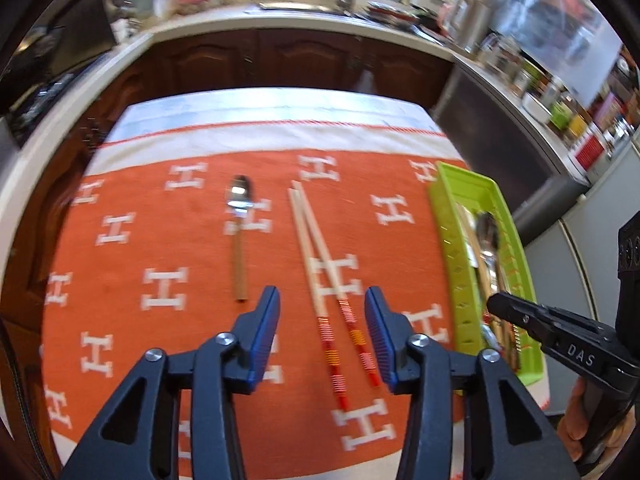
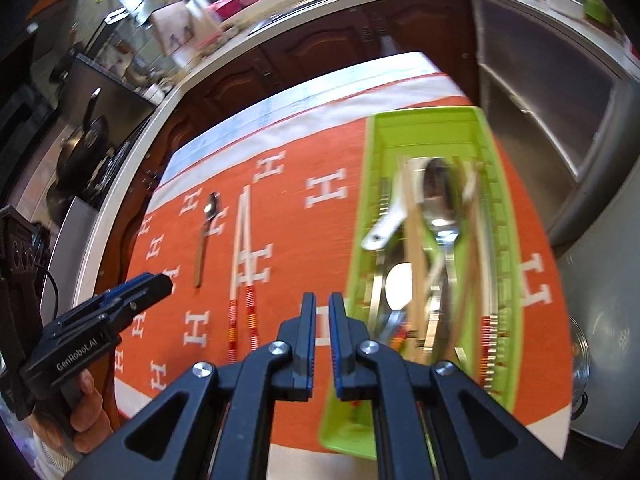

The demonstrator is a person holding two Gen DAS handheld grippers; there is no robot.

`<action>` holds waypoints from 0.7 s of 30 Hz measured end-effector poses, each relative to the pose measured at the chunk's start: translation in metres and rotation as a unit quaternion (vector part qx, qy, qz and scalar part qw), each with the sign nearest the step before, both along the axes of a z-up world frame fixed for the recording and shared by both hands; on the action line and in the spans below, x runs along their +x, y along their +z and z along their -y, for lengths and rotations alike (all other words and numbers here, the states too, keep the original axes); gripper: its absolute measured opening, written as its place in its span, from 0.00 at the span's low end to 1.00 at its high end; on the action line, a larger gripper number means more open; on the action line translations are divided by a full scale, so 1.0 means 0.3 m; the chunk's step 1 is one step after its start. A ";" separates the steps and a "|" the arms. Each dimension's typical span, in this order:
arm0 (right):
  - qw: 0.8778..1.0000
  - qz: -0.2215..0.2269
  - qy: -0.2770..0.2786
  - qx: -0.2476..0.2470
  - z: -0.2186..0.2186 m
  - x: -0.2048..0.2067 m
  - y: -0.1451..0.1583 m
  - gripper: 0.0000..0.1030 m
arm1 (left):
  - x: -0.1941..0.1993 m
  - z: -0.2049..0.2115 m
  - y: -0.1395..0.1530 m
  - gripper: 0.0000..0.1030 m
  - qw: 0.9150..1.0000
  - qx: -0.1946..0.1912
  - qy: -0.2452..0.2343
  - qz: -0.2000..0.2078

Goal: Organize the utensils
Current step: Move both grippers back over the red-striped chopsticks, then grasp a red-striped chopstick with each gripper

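Left hand-held gripper hangs over the pair of chopsticks, jaws partly open, nothing between the pads, striped handle ends lying just below the gap. The chopsticks' long axis runs away from the gripper, roughly in line with its fingers, tips crossing slightly at the far end. The left one is nearer them; the right hand-held gripper sits by the near-left wall of the green tray, jaws almost closed and empty. The spoon lies parallel to the left of the chopsticks, apart from them, on the orange cloth over the worktop. The tray already holds spoons and chopsticks. Nothing blocks the chopsticks; the likely next pick needs a wrist roll to close across them.
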State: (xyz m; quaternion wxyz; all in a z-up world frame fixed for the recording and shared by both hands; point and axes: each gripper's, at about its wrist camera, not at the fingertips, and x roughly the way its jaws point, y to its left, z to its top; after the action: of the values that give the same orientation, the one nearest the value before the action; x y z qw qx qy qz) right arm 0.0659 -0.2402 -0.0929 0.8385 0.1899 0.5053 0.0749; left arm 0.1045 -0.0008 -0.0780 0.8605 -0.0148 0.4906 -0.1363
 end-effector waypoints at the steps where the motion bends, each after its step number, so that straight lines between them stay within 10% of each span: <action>1: 1.000 -0.001 0.008 0.000 -0.022 0.004 -0.003 0.06 | -0.003 -0.022 0.001 0.42 1.000 0.006 0.008 0.006; 21: 0.994 -0.044 0.088 -0.044 -0.328 0.119 -0.173 0.20 | -0.040 -0.163 -0.146 0.66 0.997 0.017 0.069 0.021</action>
State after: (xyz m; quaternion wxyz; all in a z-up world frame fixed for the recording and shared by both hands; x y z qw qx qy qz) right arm 0.1016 -0.1417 -0.1448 0.8129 0.1109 0.5596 0.1176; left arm 0.0924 0.0481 -0.1219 0.8780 -0.0311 0.4728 -0.0683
